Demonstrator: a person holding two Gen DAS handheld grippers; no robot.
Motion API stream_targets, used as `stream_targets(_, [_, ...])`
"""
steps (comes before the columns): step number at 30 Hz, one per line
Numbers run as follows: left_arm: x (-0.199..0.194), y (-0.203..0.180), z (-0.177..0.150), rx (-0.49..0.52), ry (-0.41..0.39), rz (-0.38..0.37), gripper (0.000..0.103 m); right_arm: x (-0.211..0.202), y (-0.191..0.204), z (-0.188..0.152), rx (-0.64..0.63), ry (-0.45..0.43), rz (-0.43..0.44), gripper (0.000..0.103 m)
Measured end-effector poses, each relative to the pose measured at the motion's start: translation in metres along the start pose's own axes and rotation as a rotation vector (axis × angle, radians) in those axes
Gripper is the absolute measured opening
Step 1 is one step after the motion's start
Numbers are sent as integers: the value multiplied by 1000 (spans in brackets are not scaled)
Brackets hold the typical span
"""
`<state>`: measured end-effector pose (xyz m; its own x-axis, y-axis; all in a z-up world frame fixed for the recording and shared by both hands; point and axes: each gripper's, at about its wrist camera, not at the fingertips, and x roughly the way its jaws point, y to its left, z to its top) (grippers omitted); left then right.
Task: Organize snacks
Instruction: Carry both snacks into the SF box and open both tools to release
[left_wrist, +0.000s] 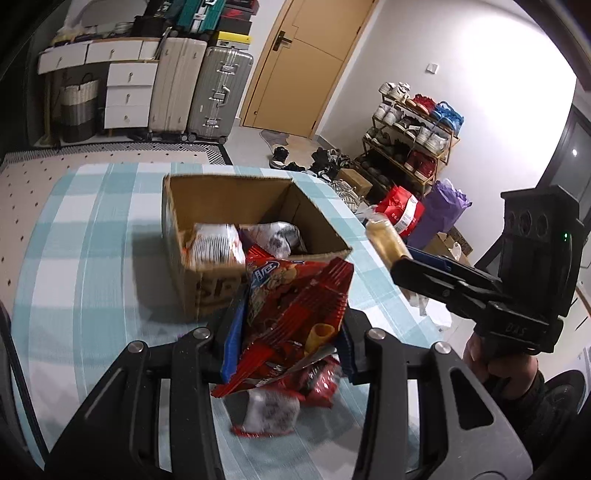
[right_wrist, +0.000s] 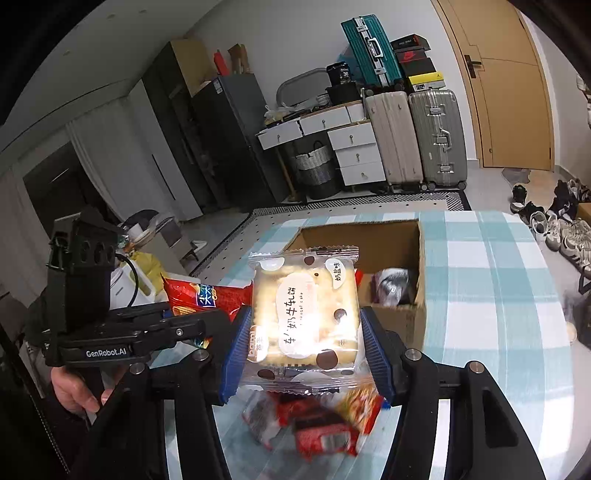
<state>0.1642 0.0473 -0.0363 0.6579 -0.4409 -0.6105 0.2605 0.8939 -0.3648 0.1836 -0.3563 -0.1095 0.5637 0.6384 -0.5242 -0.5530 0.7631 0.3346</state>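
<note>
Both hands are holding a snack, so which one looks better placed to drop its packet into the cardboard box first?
Probably the left. Its red chip bag already overlaps the near edge of the cardboard box in its camera, while the right hand's nougat cake packet hangs off to the box's side.

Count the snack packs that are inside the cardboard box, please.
2 show in the box: a white striped pack at its left, and a white and dark pack at its right. More may lie hidden below the near wall.
</note>
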Motion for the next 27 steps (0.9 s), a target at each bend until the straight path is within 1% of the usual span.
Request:
stream_targets(10, [26,11,64,-3,34,9,39,27,-18,43,-12,34,-18,58])
stream_targets(15, [42,15,86,8,35,32,39,41,-26,59,-25,43,-23,58])
stream_targets(23, [73,25,108,16,45,63,39,69,-47,71,-10,60,-28,58])
stream_targets(25, [84,32,109,3,45,70,39,77,-52,71,-4,66,-30,58])
stream_targets(27, [97,41,108,-31,64,51,39,85,-57,69,-1,78,-32,58])
